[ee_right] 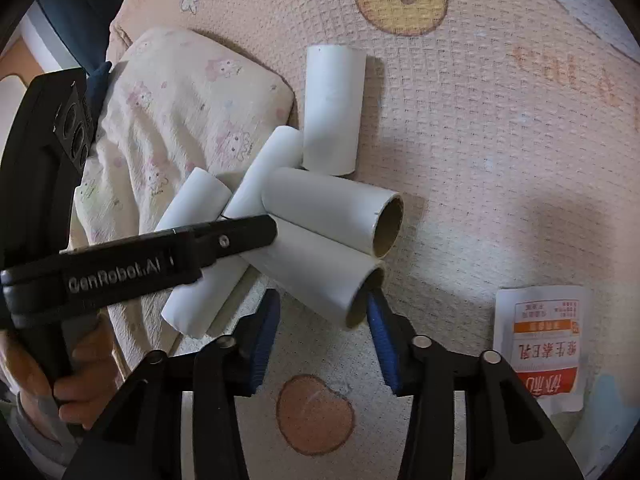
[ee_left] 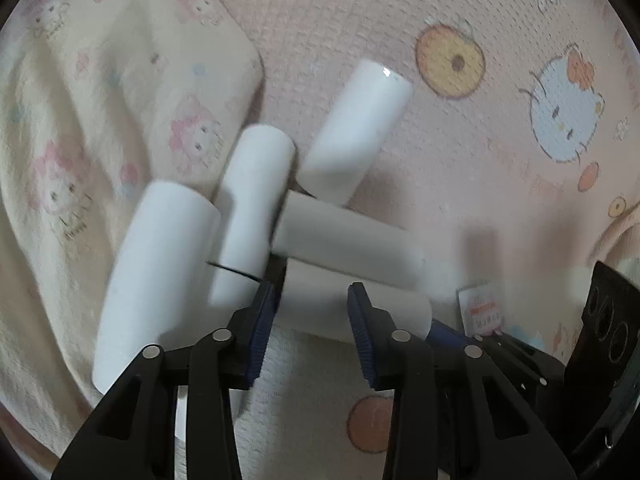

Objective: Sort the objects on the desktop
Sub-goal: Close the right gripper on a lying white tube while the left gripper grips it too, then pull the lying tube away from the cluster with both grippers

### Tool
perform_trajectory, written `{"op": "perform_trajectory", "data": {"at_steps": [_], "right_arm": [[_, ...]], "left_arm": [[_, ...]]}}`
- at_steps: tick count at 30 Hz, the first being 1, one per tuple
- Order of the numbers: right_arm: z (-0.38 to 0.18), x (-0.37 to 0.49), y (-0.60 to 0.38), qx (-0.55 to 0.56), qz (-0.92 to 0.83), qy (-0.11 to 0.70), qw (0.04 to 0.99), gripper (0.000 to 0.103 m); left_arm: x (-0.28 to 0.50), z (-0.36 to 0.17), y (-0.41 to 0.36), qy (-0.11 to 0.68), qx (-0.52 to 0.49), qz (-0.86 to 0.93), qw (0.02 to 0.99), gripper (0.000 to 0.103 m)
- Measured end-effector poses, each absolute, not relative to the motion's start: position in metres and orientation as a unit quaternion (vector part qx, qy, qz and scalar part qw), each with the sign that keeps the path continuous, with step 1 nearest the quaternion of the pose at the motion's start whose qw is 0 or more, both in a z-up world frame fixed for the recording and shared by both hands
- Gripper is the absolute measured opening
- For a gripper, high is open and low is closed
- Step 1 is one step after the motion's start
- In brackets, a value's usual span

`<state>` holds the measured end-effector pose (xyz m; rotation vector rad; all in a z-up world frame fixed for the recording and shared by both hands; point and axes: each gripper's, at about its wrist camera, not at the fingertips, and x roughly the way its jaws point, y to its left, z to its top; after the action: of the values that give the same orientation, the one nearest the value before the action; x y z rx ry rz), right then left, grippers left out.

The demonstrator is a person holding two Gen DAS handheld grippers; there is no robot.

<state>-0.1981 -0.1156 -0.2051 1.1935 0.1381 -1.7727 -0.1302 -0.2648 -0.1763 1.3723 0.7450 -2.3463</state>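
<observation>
Here the left gripper (ee_left: 314, 312) stands open, its blue pads either side of the nearest tube (ee_left: 360, 304) without pressing it. The right gripper (ee_right: 324, 320) is also open, one pad at that tube's (ee_right: 320, 272) open mouth. Five white tubes lie heaped on the pink cloth (ee_right: 480, 120), beside a cream pillow (ee_right: 172, 104). A sachet (ee_right: 540, 340) lies to the right.
</observation>
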Motion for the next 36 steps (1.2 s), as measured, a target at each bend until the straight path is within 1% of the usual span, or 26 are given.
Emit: {"op": "perform_trajectory", "data": {"at_steps": [3,6,10,16,19,30,33,36], "right_arm": [[-0.212,-0.202,-0.111,0.504,-0.724,0.053,0.468,0.029],[-0.215,-0.203,-0.102,0.503,-0.726,0.049,0.467,0.029],[-0.215,-0.198,-0.095,0.496,-0.728,0.072,0.467,0.029],[-0.212,-0.182,-0.081,0.491,-0.735,0.082,0.46,0.029],[-0.212,-0.173,-0.071,0.496,-0.733,0.073,0.459,0.029],[-0.21,-0.128,-0.015,0.502,-0.745,-0.001,0.44,0.03],[-0.205,-0.113,-0.001,0.497,-0.754,0.003,0.43,0.029],[-0.201,-0.096,0.006,0.489,-0.761,0.02,0.426,0.029]], "left_arm": [[-0.128,-0.177,-0.261,0.268,0.479,-0.823,0.149,0.038],[-0.129,-0.178,-0.257,0.275,0.479,-0.822,0.138,0.036],[-0.13,-0.177,-0.247,0.273,0.483,-0.823,0.124,0.036],[-0.112,-0.174,-0.232,0.234,0.494,-0.83,0.105,0.036],[-0.099,-0.173,-0.222,0.221,0.496,-0.835,0.091,0.036],[-0.037,-0.179,-0.196,0.261,0.474,-0.84,0.027,0.036],[-0.026,-0.183,-0.188,0.279,0.476,-0.834,0.002,0.036],[-0.019,-0.186,-0.176,0.27,0.483,-0.833,-0.005,0.036]]}}
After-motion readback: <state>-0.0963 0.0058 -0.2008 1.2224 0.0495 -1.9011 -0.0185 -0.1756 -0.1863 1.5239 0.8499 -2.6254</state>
